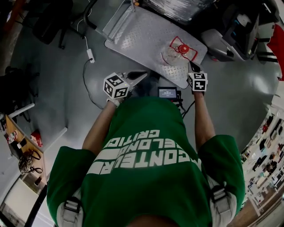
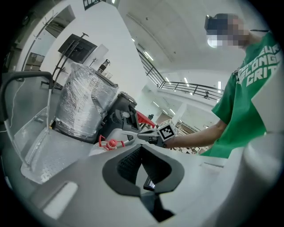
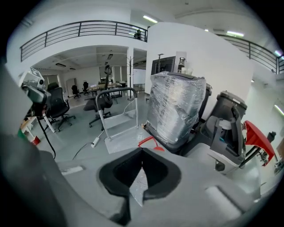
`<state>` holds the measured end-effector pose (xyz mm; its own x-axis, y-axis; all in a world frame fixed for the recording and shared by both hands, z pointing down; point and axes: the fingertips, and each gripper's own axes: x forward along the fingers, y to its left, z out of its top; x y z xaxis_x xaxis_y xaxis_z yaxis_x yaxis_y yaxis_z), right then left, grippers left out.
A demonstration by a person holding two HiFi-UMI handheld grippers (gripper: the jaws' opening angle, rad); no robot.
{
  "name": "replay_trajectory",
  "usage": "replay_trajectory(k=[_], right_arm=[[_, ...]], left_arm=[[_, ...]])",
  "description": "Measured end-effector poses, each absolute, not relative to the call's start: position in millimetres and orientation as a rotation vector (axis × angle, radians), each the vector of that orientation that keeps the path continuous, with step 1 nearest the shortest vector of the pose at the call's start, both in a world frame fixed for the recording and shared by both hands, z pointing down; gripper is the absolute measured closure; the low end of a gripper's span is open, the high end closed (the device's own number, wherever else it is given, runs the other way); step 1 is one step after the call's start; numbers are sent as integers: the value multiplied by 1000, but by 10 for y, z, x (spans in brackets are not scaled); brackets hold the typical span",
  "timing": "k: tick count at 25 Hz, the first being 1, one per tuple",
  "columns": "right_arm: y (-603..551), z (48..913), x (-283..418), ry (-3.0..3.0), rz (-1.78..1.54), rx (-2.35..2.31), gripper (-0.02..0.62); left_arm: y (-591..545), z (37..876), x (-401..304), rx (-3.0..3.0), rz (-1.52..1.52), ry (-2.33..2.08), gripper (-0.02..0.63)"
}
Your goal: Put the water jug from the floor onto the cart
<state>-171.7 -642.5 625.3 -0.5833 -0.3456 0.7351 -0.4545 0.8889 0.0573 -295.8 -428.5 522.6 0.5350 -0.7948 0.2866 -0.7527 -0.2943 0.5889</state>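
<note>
1. Head view: the water jug (image 1: pixel 174 54) stands on the cart (image 1: pixel 142 35), at the near right end of its grey studded deck. From above it is a clear round body with a red cap and a red carry handle. The left gripper (image 1: pixel 141 76) is at the deck's near edge, left of the jug. The right gripper (image 1: pixel 191 66) is just beside the jug on its near right. A film-wrapped bundle (image 1: pixel 177 6) lies past the deck's far side.
2. Left gripper view: this gripper's jaws are together with nothing between them. Unlike the head view, it shows the jug side-on, with only its clear shoulder and red top rising above the gripper's body. The right gripper's tips sit close over that red top and seem clear of it, though the angle is poor.
3. Right gripper view: its jaws are pressed together and empty. Only a sliver of the jug's red handle shows past the jaw tips. The cart's upright push handle (image 3: pixel 116 95) stands at the deck's far left.
</note>
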Motion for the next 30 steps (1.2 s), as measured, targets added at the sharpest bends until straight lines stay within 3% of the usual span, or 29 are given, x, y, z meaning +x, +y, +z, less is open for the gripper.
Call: replay_trajectory(k=[13,30], right_arm=[[-5895,5702,-1063,-2306,212,771,603],[-5508,5379,-1183,-2405,202,666,603]], left_arm=[[-4039,5148,-2810,2166,-72,-1125,597],[-4130,5083,-2796,2195,-64,-1096,597]])
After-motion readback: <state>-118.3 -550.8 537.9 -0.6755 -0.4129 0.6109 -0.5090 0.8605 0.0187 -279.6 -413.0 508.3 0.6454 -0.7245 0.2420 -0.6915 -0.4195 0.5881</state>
